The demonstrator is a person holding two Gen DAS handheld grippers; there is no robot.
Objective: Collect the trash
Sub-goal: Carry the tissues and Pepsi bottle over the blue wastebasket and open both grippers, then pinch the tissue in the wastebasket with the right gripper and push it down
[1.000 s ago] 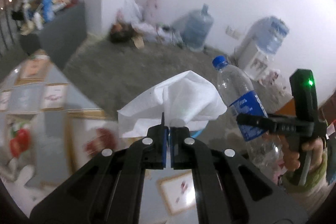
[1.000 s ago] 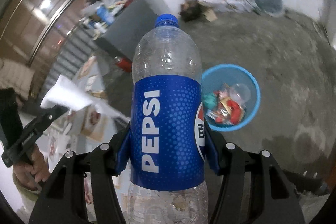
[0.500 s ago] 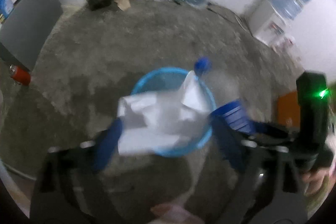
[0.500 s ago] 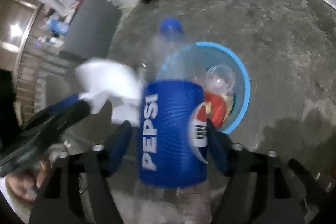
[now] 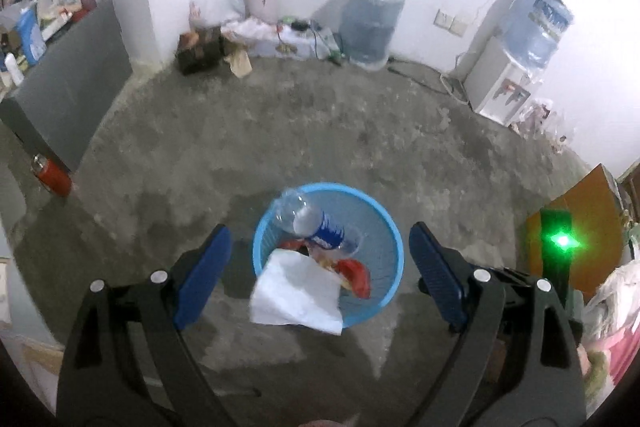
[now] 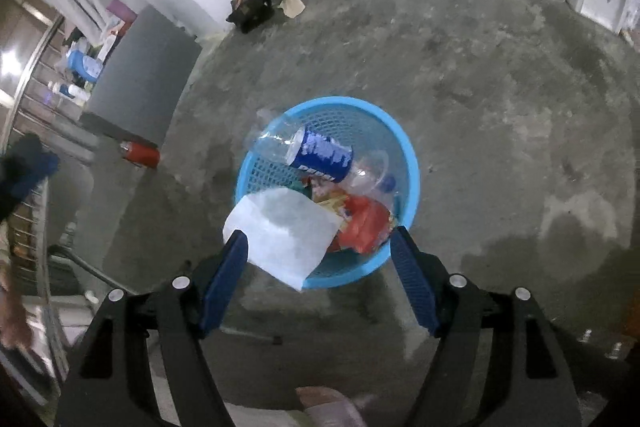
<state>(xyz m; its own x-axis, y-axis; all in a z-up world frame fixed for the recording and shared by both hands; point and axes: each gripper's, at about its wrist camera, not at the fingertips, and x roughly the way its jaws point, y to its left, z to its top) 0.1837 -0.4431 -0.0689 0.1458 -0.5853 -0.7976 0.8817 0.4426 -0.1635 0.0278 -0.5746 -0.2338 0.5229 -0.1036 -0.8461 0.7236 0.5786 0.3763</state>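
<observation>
White tissue [image 6: 282,231] hides part of the blue basket's [image 6: 408,163] rim.

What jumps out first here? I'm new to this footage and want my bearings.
The bright blue mesh trash basket on the grey concrete floor, between both open grippers, left gripper and right gripper. A Pepsi bottle lies tilted across its rim side, and a white tissue drapes over the near edge.

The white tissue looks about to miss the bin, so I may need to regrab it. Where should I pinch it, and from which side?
Pinch the tissue at its near lower corner, which overhangs the blue basket rim, coming from above on the left gripper side. That corner hangs outside, clear of the Pepsi bottle.
</observation>
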